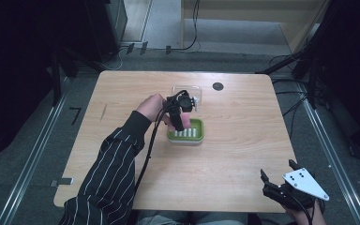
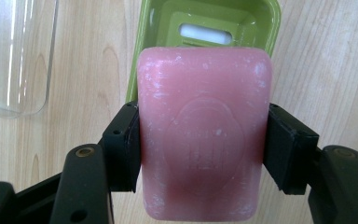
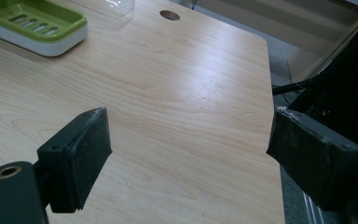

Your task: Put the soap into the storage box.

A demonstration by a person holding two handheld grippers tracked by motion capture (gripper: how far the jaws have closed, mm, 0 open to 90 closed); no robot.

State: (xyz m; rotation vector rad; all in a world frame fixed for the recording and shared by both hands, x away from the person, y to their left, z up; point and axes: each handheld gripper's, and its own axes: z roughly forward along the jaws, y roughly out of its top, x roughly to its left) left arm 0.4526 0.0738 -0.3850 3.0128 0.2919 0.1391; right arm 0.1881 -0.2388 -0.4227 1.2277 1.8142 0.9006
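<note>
Left gripper (image 2: pixel 200 154) clamps a pink soap bar (image 2: pixel 204 140) just above the green soap dish (image 1: pixel 187 131), whose slotted tray is bare; clear lid (image 1: pixel 187 90) at 12 o'clock. Right gripper (image 3: pixel 186 158) gapes over the worktop (image 3: pixel 177 84).

left claw (image 1: pixel 178 123) clamped shut, apparently pointing down; right claw (image 3: pixel 189 154) gapes (low, idle).

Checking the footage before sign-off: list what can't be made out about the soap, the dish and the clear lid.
- Soap: its lower end is cut off by the bottom edge of the left gripper view.
- Soap dish: the soap covers most of its slots there.
- Clear lid: cut off by the left and top edges there.
- Embossed mark on the soap: too faint to read.
</note>
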